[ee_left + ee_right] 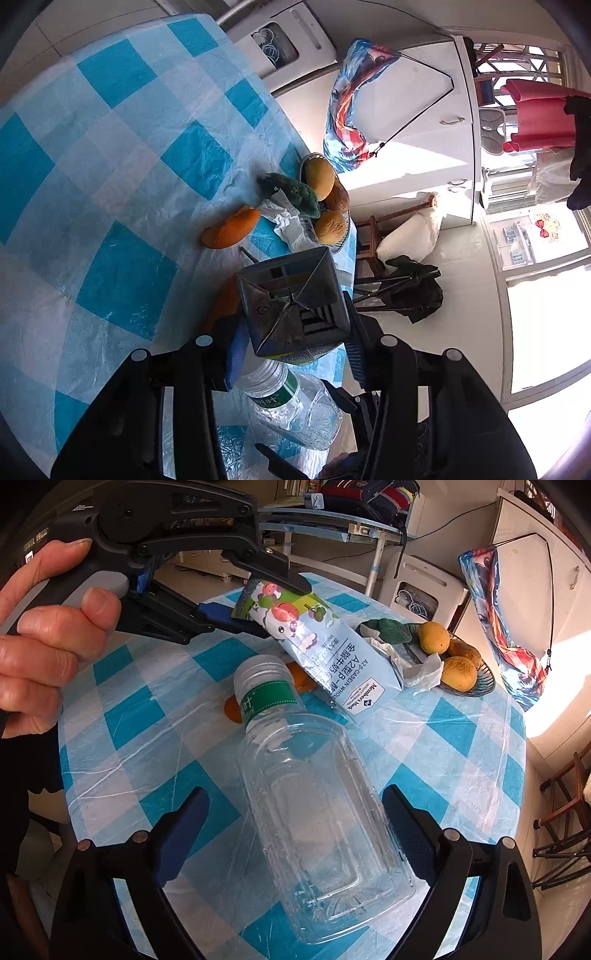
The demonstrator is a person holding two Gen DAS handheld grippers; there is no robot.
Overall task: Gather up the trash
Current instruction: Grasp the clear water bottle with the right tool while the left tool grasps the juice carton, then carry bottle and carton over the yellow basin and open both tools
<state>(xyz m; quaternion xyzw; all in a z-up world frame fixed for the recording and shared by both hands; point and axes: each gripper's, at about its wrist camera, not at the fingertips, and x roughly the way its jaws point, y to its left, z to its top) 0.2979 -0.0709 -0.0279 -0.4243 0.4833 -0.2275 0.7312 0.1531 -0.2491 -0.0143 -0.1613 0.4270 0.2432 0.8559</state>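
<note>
My left gripper (293, 347) is shut on a light-blue milk carton (293, 299), held tilted above the checked table; the carton also shows in the right wrist view (325, 653). My right gripper (295, 812) is open, its blue-padded fingers (184, 823) on either side of a clear empty plastic bottle (314, 794) with a green label, lying on the table; whether they touch it I cannot tell. The bottle also shows in the left wrist view (291, 402). Crumpled white tissue (288, 221) and orange peel (231, 227) lie near the fruit basket.
A wire basket (480, 686) with yellow mangoes (434, 637) stands at the table's far edge, a green object (291, 192) beside it. The round table has a blue-white checked cloth (110, 166). White cabinets, a wooden stool (373, 232) and a black folded stand (410, 291) are beyond.
</note>
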